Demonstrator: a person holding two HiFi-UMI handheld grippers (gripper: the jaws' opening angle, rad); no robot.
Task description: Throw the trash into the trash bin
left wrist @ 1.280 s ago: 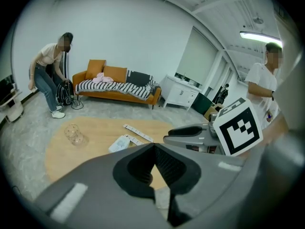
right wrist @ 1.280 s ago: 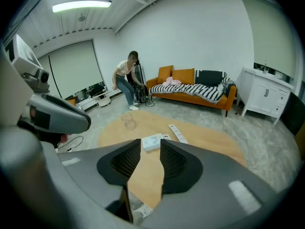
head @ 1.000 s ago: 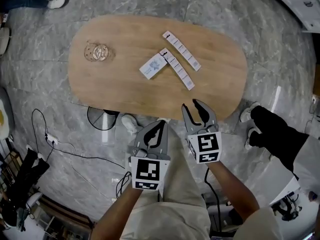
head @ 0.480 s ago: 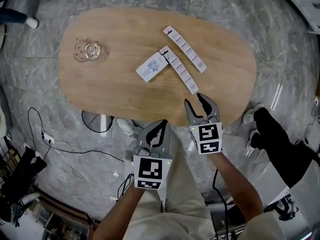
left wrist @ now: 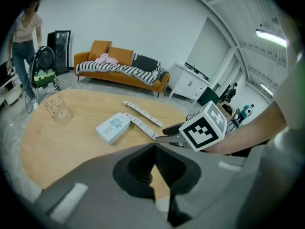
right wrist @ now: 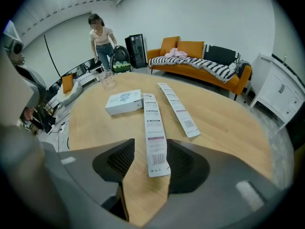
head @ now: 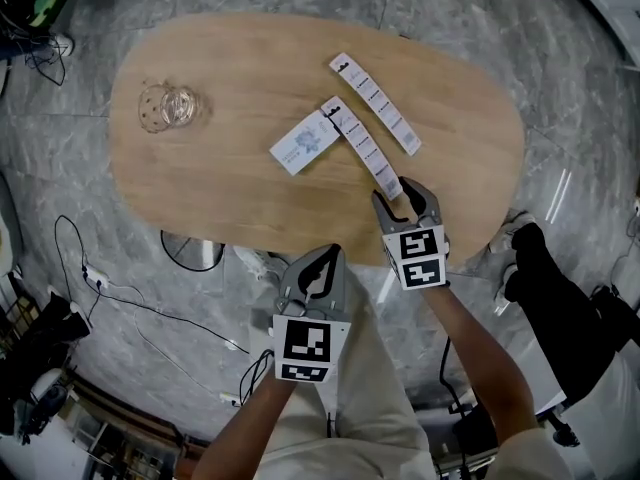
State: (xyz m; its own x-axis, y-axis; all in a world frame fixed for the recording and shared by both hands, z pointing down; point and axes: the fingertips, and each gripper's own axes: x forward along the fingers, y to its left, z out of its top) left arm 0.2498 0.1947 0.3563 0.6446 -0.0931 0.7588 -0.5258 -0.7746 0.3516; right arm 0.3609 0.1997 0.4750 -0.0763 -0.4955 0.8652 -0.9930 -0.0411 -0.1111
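In the head view, the right gripper (head: 405, 190) has come down and forward from beyond the table's (head: 200, 208) near edge over the last second, and its tips now sit at the near end of the nearer label strip (head: 362, 148). The left gripper (head: 322, 266) has also sunk but remains short of the table, above the person's lap. A farther label strip (head: 376, 103) lies beside the first, a small white box (head: 304, 141) touches the nearer strip's far end, and a glass (head: 168, 108) stands well apart at the left. The left gripper view shows the left gripper (left wrist: 155, 148) with its claw pressed together and nothing in it. Ahead of it are the box (left wrist: 113, 127) and the right gripper's marker cube (left wrist: 205, 126). In the right gripper view, the right gripper's (right wrist: 151, 163) claw is spread and has just been opening. The barcode end of the nearer strip (right wrist: 155, 142) lies flat on the wood between the jaws, not yet pinched. The box (right wrist: 124, 102) and the farther strip (right wrist: 179, 109) lie beyond it. The approach therefore looks finished, and closing on that strip seems the likely next step. A thin strip lying flat may be hard to lift. No view shows a trash bin, so nothing has been thrown away yet.
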